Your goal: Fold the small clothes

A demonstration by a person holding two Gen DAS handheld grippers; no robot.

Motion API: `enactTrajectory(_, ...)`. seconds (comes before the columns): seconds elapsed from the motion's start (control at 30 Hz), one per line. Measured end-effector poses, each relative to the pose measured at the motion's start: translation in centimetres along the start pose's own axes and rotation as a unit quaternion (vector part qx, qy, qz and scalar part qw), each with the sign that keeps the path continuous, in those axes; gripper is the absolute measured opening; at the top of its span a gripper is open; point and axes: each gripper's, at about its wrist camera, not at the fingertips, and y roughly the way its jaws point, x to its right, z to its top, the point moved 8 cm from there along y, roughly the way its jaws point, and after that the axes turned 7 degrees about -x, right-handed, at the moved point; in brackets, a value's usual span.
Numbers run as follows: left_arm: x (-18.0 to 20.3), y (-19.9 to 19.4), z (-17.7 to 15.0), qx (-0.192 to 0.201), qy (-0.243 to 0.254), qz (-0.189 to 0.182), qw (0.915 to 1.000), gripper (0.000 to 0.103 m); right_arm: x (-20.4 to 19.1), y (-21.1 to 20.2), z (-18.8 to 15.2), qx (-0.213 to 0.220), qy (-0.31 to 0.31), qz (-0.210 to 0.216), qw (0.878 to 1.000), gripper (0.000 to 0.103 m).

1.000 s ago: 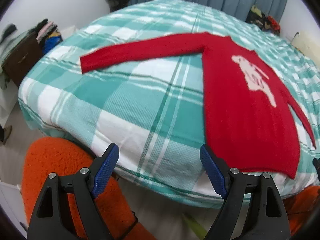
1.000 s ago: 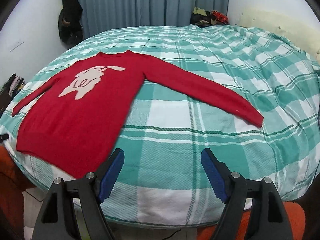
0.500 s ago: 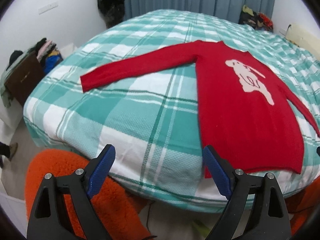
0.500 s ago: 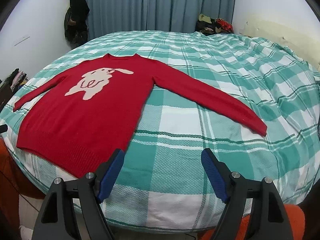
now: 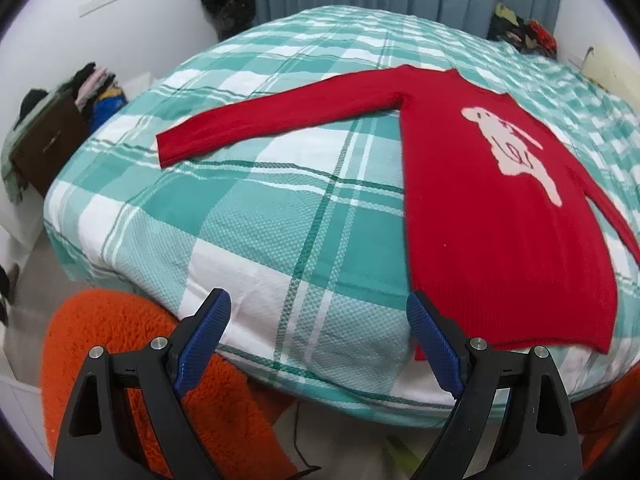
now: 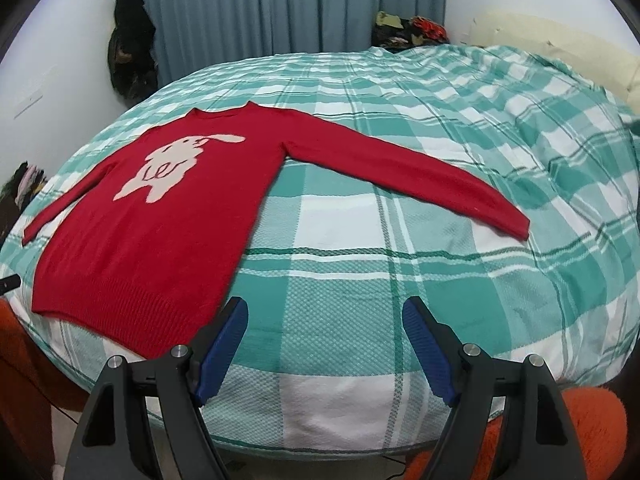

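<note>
Bed [image 6: 400, 240], covered in a teal-and-white plaid spread: the largest item, filling both my views. Red sweater [image 6: 160, 240] with a pale animal figure on the chest: laid flat and face up on the spread, both sleeves stretched out to the sides, hem along the near edge of the bed. Orange fleece [image 5: 120, 360]: below the bed edge, low in both views. Clothes heap [image 5: 96, 84]: beside the bed on the far left. My left gripper [image 5: 319, 340]: jaws spread wide, blue pads holding nothing, hanging off the bed's near edge with the sweater's hem corner just beside the right-hand pad. My right gripper [image 6: 325, 348]: jaws likewise wide apart, empty, over the near edge, the hem just beside its left-hand pad.
</note>
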Motion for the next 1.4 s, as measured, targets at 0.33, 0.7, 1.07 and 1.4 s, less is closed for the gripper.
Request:
enactTrajectory(0.33, -0.3, -1.1, 0.2, 0.016, -0.015, -0.019, 0.9996, 0.091, -0.3, -1.5, 0.3, 0.012, 0.0, 0.008, 1.0, 0.079)
enactTrajectory(0.7, 0.4, 0.7, 0.0, -0.012, 0.0, 0.013, 0.9998, 0.092, -1.0, 0.9, 0.5, -0.008, 0.013, 0.066, 0.998, 0.085)
enactTrajectory(1.07, 0.8, 1.6, 1.8, -0.017, 0.0, 0.009, 0.9998, 0.092, -2.7, 3.3, -0.6, -0.045, -0.02, 0.082, 0.995, 0.085)
enactTrajectory(1.4, 0.3, 3.2, 2.2, -0.014, -0.017, 0.012, 0.9997, 0.092, 0.4, 4.2, -1.1, -0.061, 0.057, 0.081, 0.993, 0.085)
